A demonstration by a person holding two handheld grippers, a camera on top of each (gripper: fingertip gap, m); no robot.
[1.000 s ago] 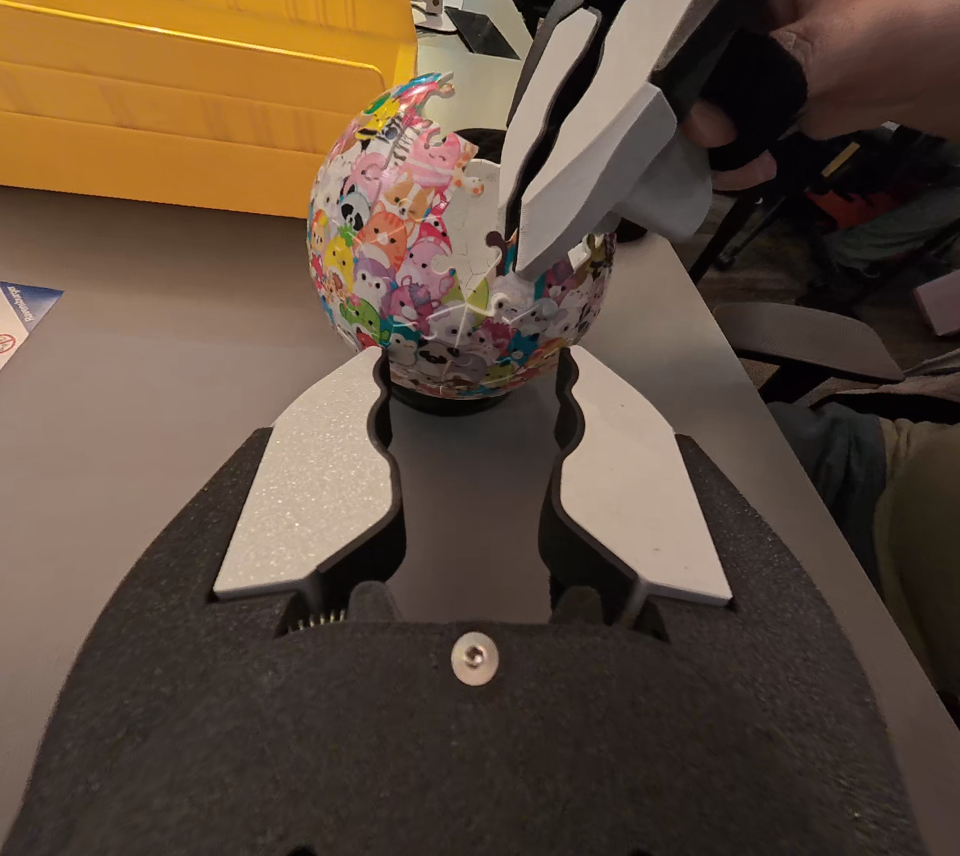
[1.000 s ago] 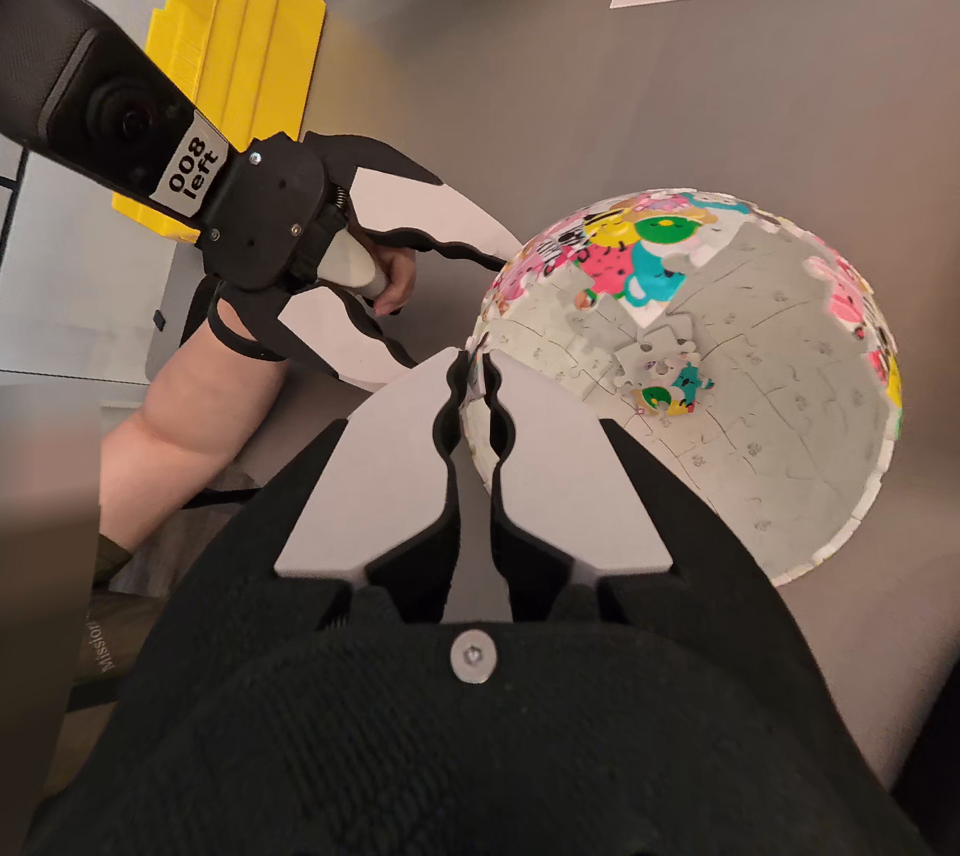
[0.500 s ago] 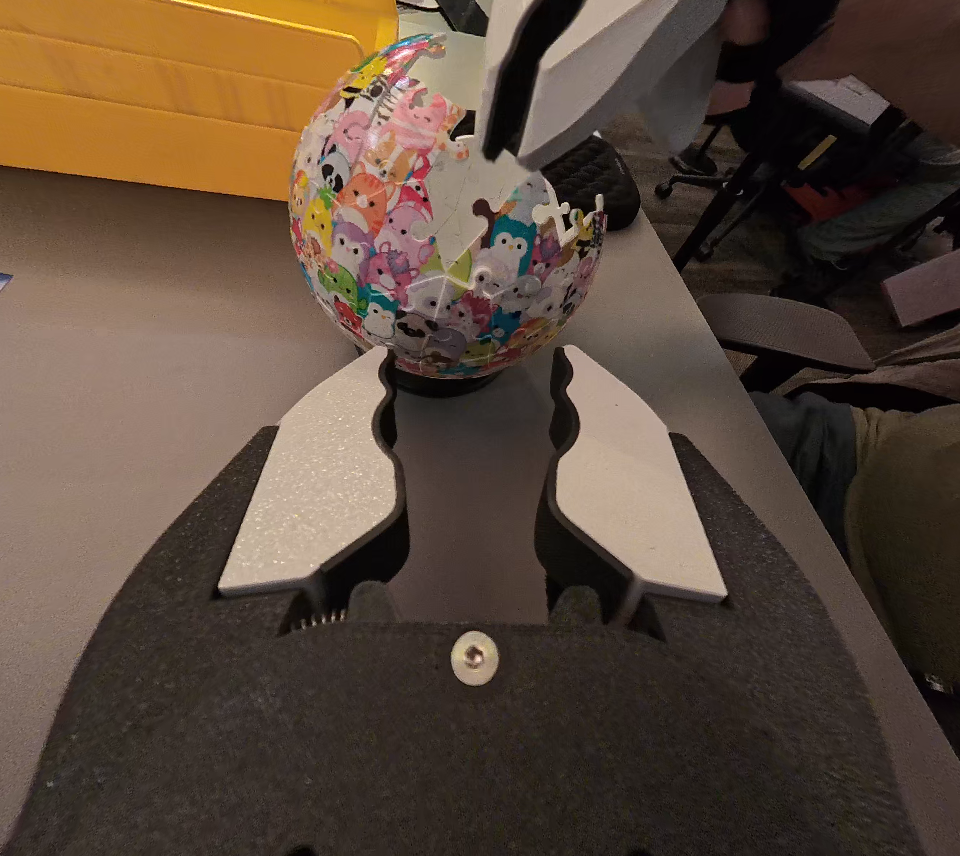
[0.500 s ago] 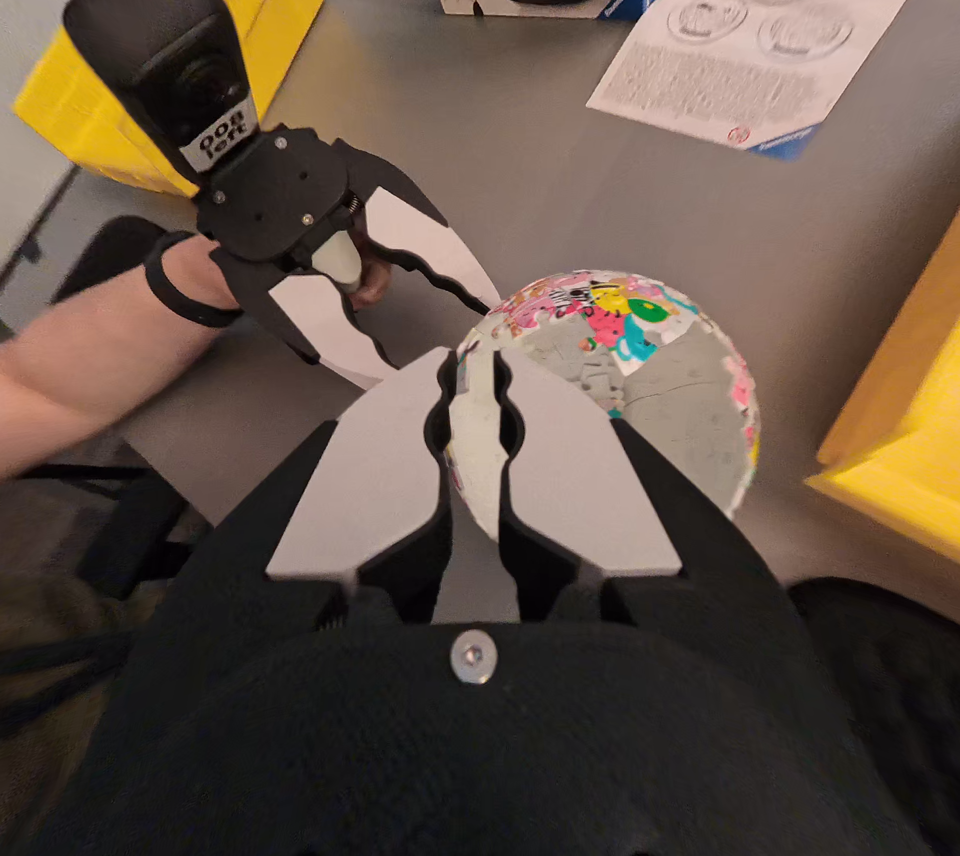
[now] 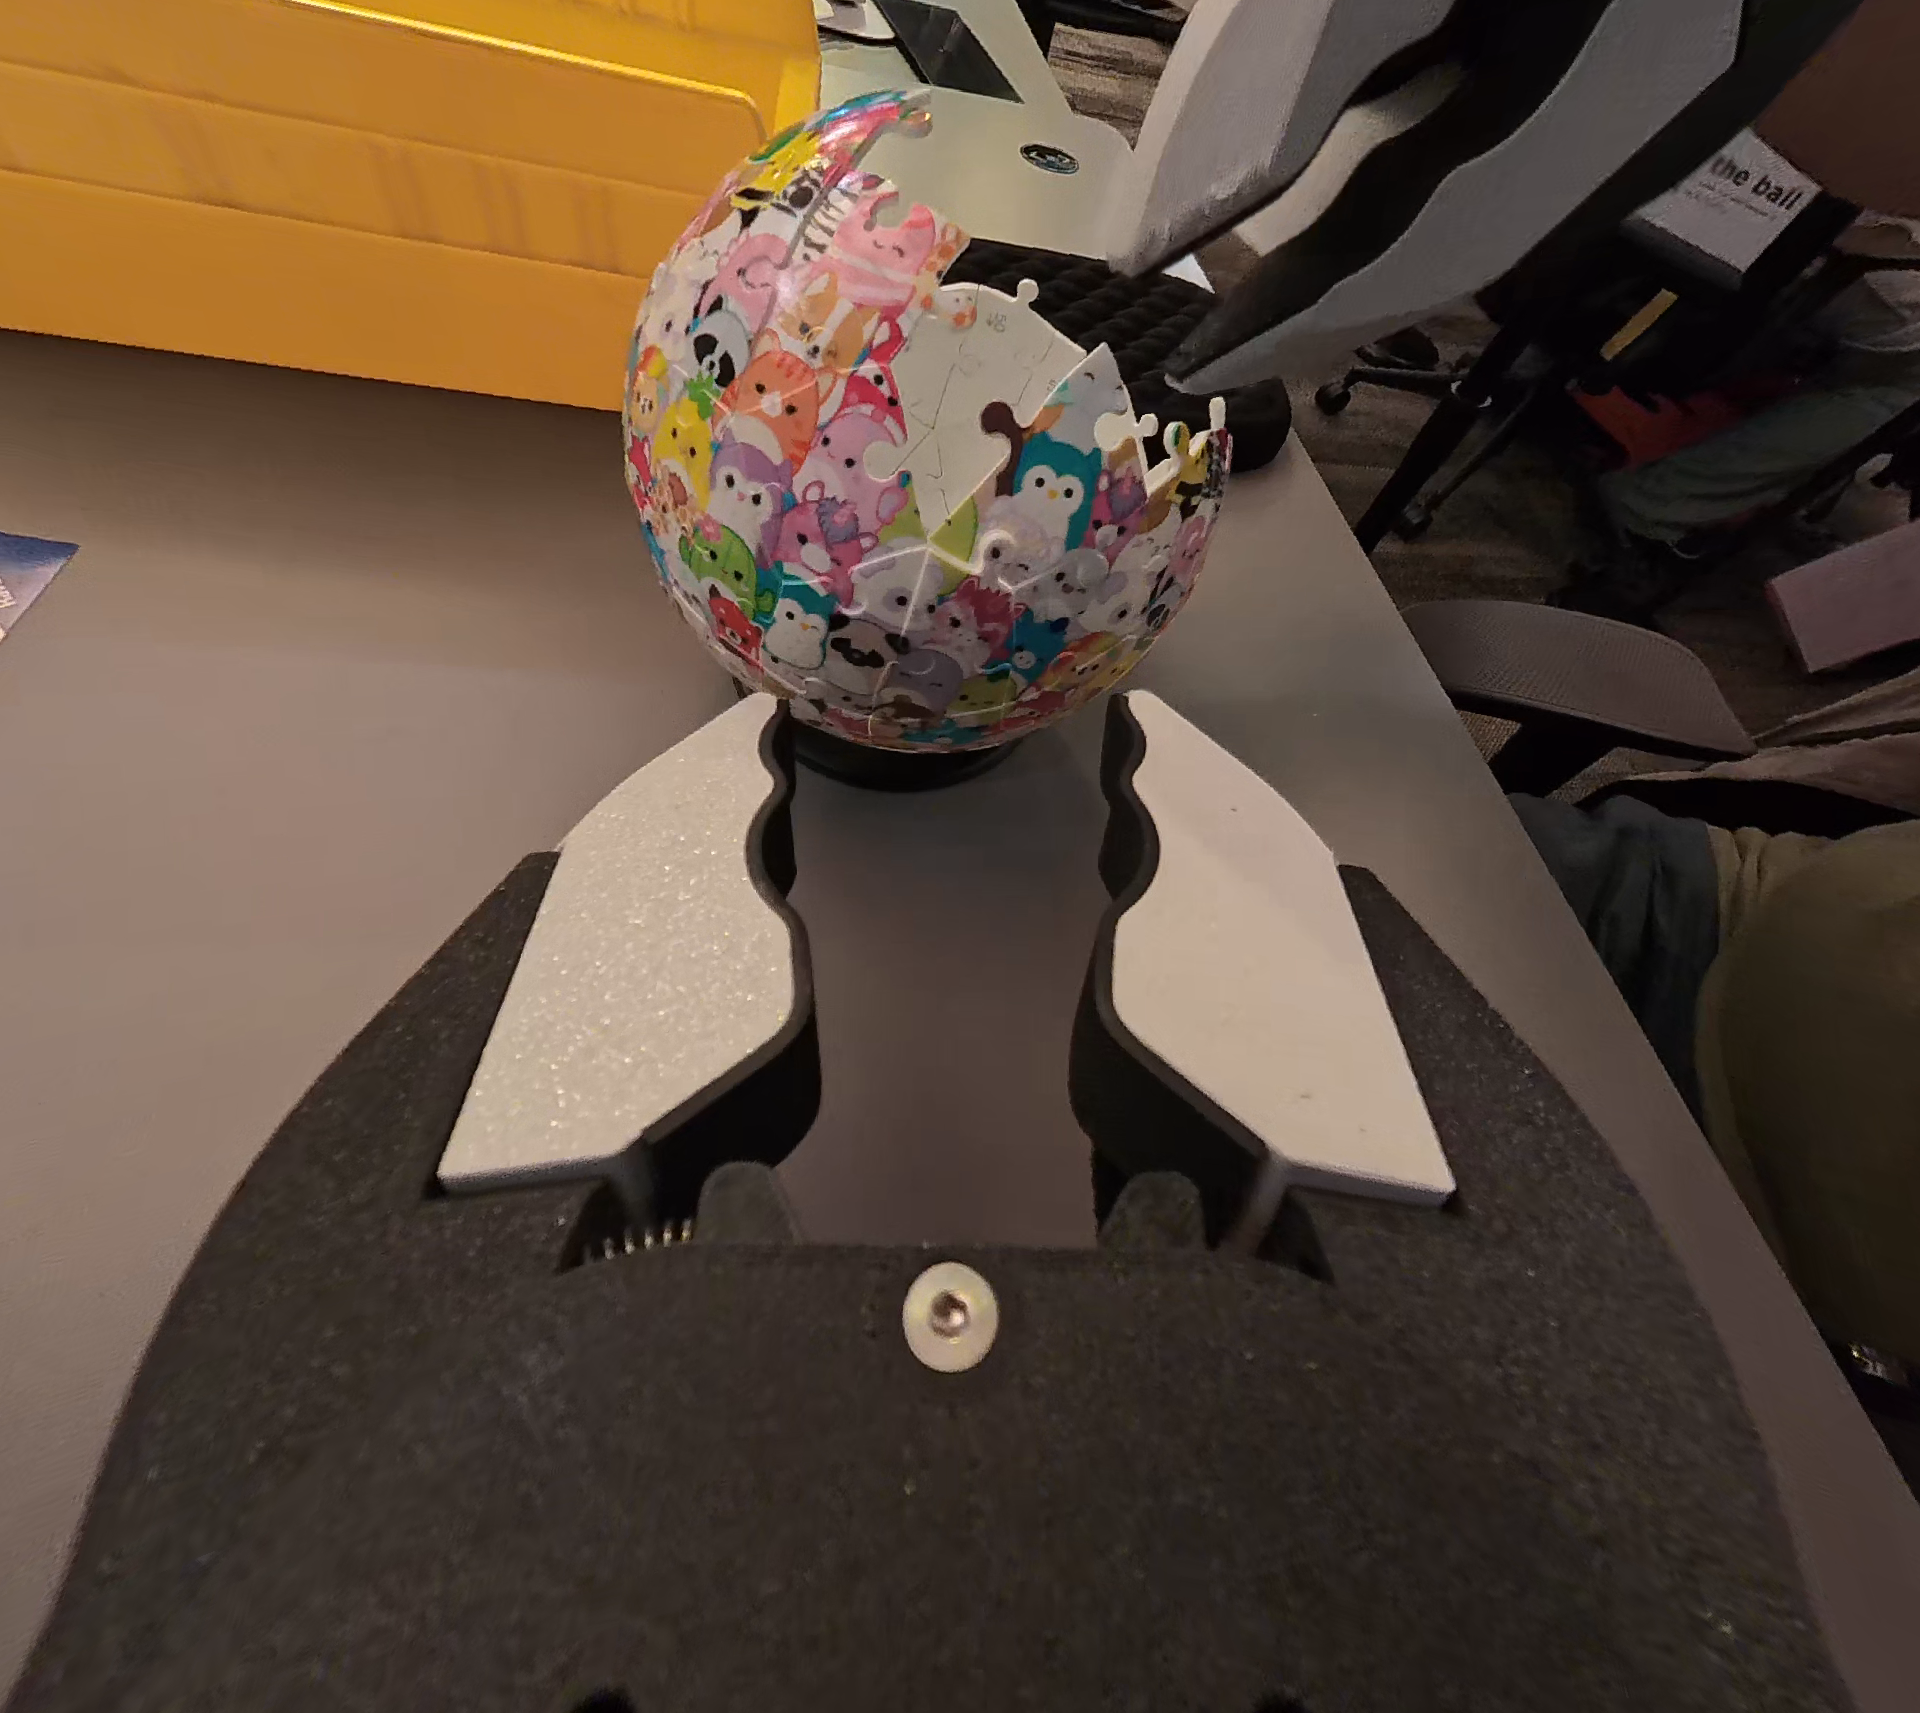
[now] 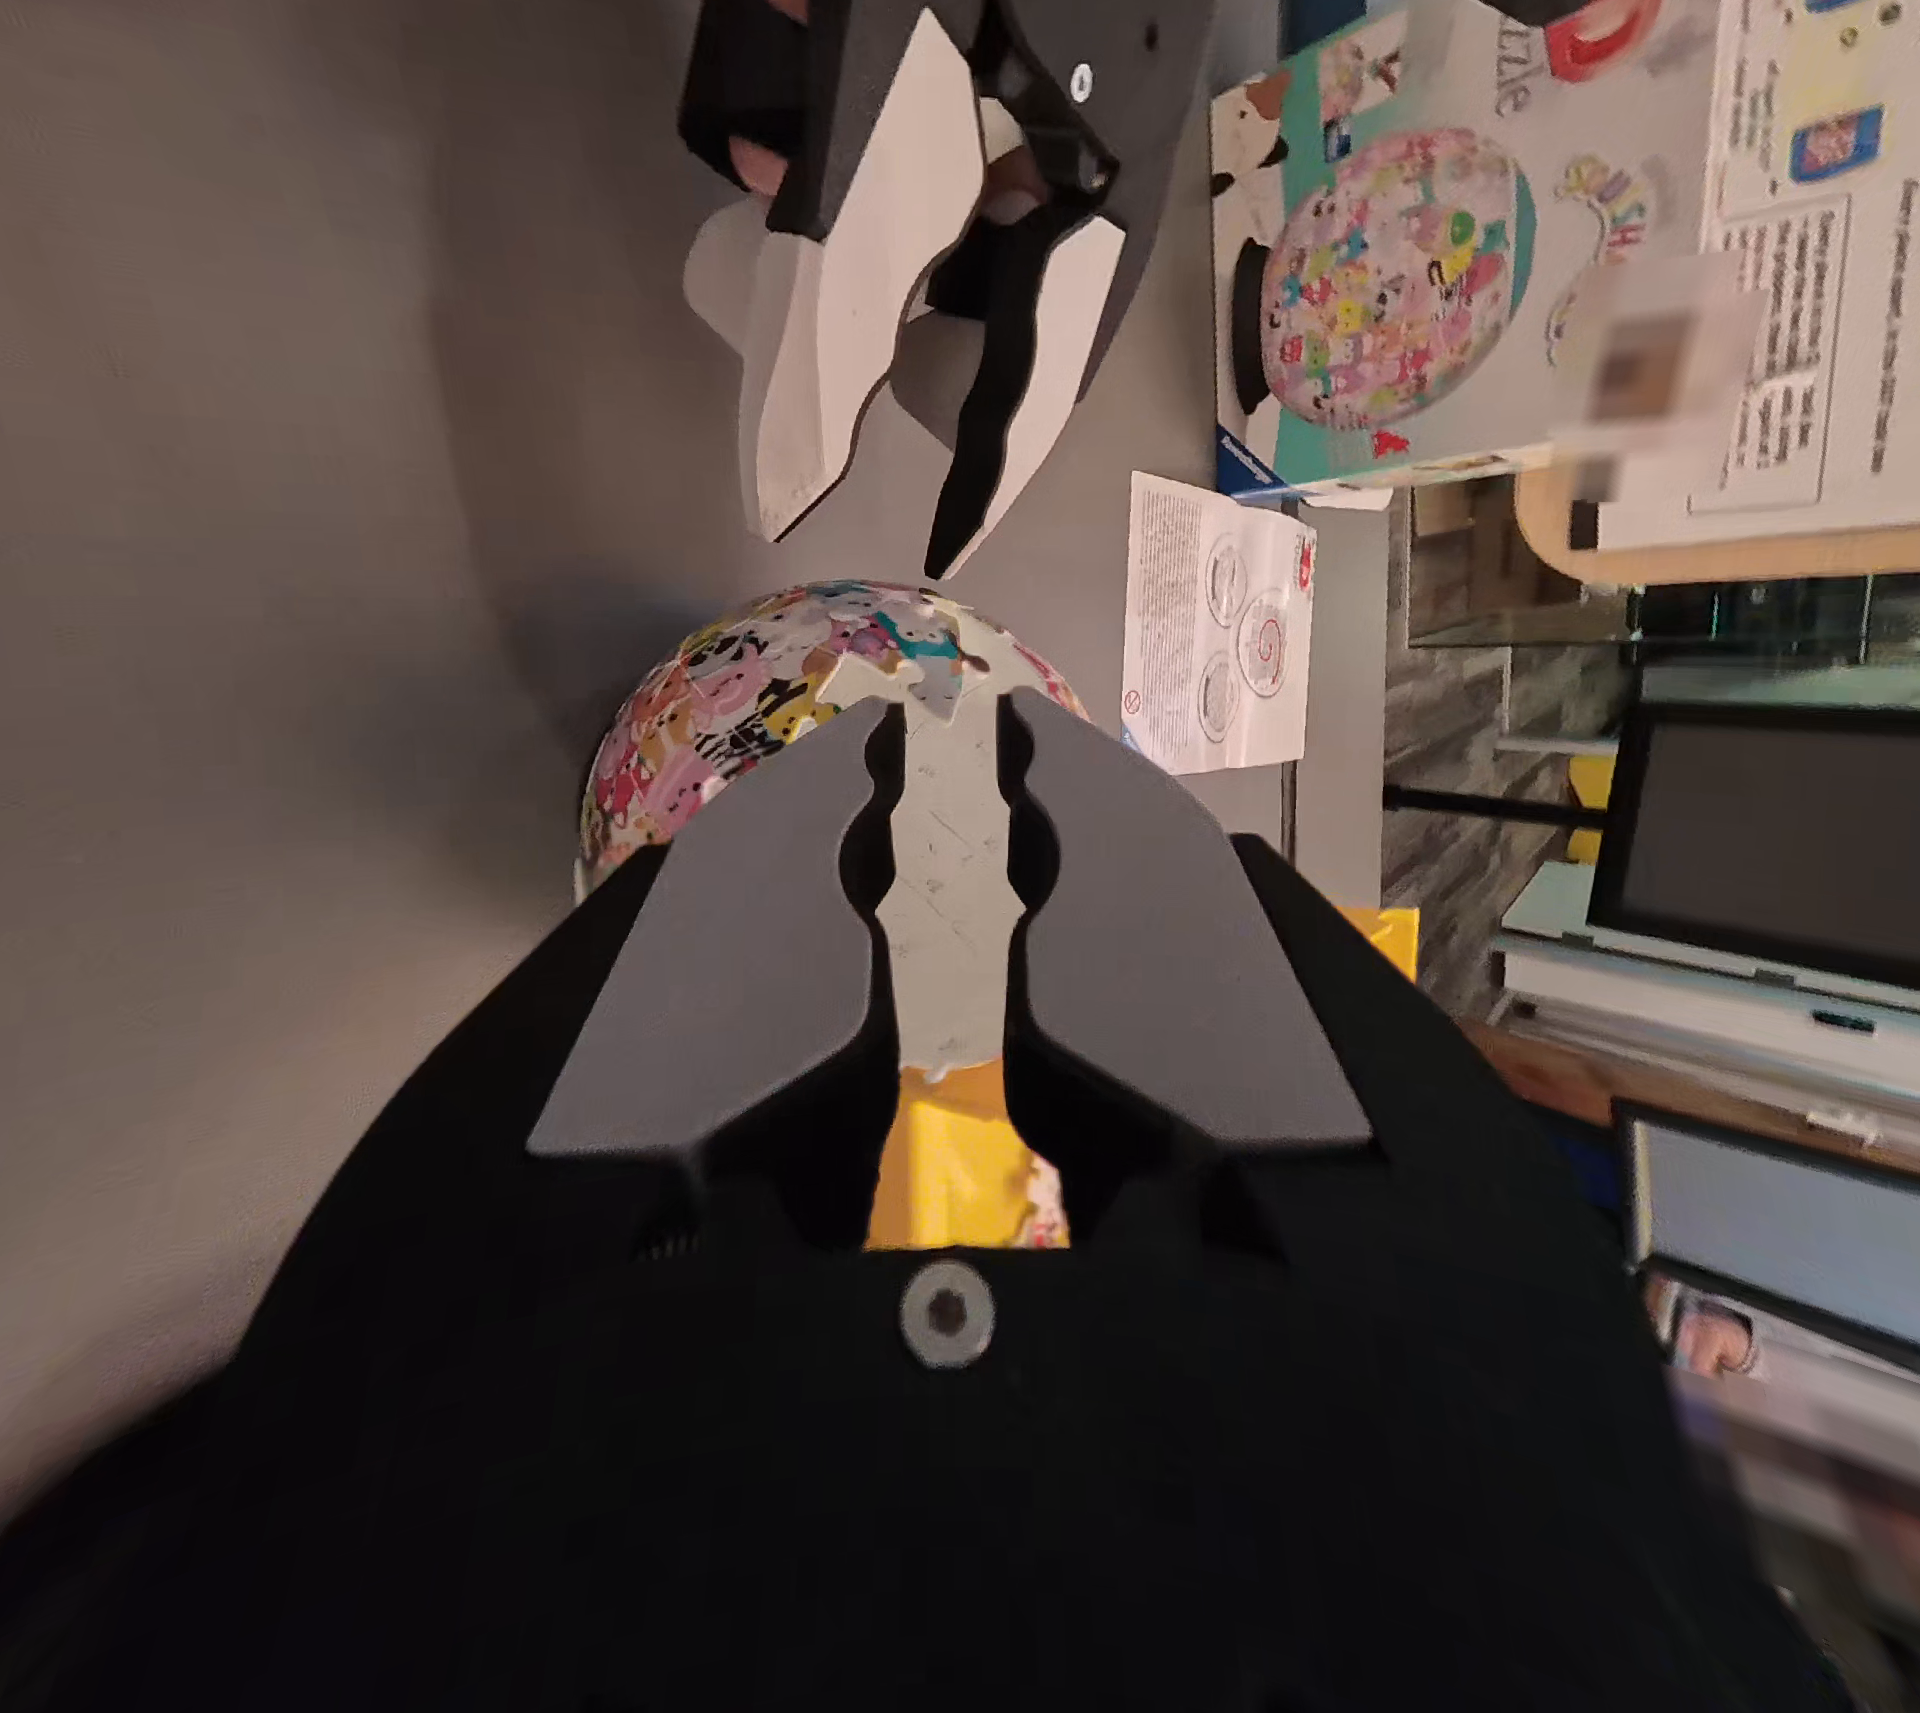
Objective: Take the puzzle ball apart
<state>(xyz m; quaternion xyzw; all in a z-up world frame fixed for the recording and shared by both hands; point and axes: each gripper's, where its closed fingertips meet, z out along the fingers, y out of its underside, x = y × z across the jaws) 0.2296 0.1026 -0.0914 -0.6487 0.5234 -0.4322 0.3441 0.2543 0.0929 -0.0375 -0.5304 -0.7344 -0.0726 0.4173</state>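
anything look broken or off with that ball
Yes: the puzzle ball on its black stand is missing its upper right part, leaving a jagged rim and its pale inside showing. That fits the dismantling.

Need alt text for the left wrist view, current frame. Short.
A colourful puzzle ball, partly dismantled with a jagged opening at its upper right, sits on a black stand on a grey table, just beyond the open left gripper. The right gripper, open and empty, hangs above the ball's right side; yellow bins stand behind.
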